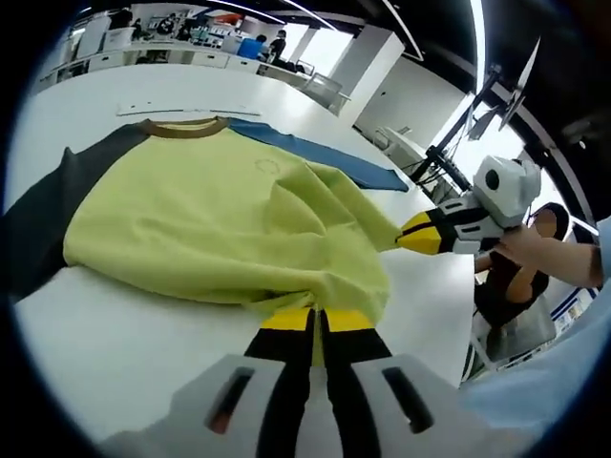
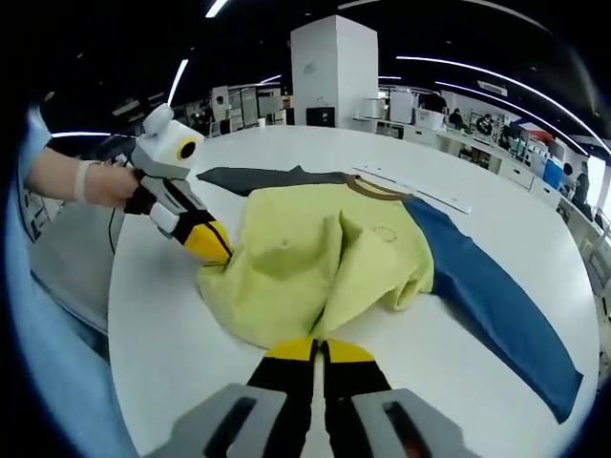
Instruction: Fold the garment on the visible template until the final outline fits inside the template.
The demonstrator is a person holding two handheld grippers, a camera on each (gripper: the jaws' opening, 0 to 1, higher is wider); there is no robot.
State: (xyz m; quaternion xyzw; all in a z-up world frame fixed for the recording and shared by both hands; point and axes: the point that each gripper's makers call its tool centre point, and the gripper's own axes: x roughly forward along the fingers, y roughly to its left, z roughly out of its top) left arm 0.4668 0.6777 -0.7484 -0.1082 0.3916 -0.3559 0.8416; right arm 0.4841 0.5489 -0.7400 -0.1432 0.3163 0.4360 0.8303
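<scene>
A yellow-green shirt point(image 1: 200, 219) with a brown collar point(image 1: 181, 129) lies on the white table point(image 1: 115, 334). Its dark grey sleeve point(image 1: 38, 219) is spread to one side and its blue sleeve point(image 1: 315, 153) to the other. My left gripper point(image 1: 315, 315) is shut on the shirt's lower edge, which is lifted and bunched. My right gripper point(image 1: 406, 234) pinches the same edge further along. In the right gripper view, that right gripper point(image 2: 320, 345) is shut on the yellow cloth point(image 2: 315, 258). The left gripper point(image 2: 218, 250) bites the hem beside it. The blue sleeve point(image 2: 496, 296) lies flat.
A thin white strip point(image 2: 410, 191) lies on the table beyond the collar point(image 2: 377, 189). The person's hand point(image 2: 95, 181) and blue sleeve stand at the table's rim point(image 2: 134, 315). A dark stand point(image 1: 458, 143) rises past the table. Desks and people are far behind.
</scene>
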